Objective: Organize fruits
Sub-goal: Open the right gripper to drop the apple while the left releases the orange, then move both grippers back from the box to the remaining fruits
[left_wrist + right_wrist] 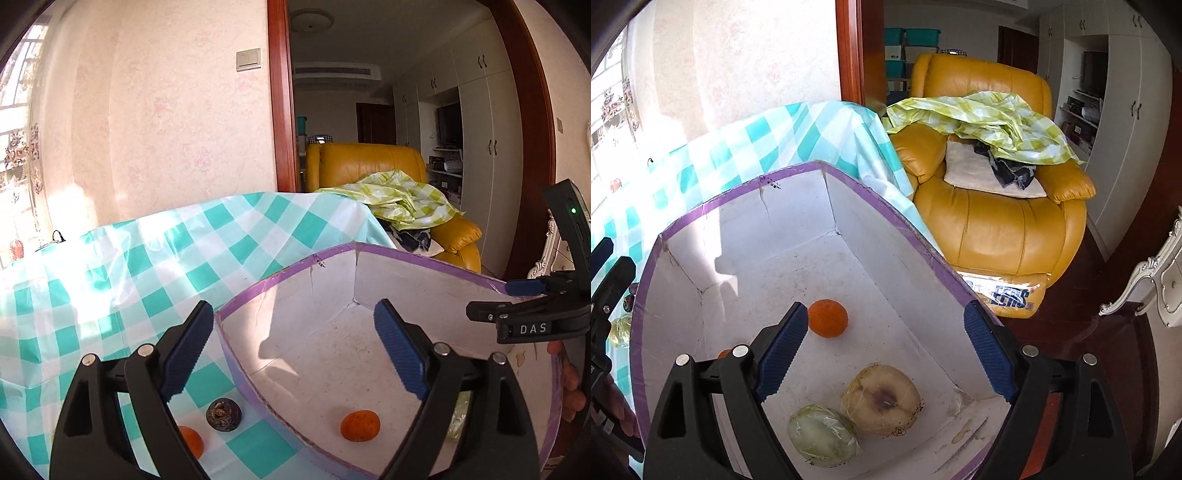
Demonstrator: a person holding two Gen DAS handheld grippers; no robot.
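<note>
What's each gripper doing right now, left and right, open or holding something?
Left gripper: open, holding nothing, above the wall of the white cardboard box with purple rim.
Right gripper: open, holding nothing, over the box.

Box (871, 206), white inside, purple rim: orange (827, 318) at centre; two wrapped pale fruits (881, 400) at 6 o'clock.

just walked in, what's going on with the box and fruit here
A person holds a pair of tongs in each hand over a white box with a purple rim. Both the left tongs and right tongs are open and empty. An orange and two wrapped pale fruits lie inside; another orange and a dark fruit remain on the checked tablecloth.
</note>
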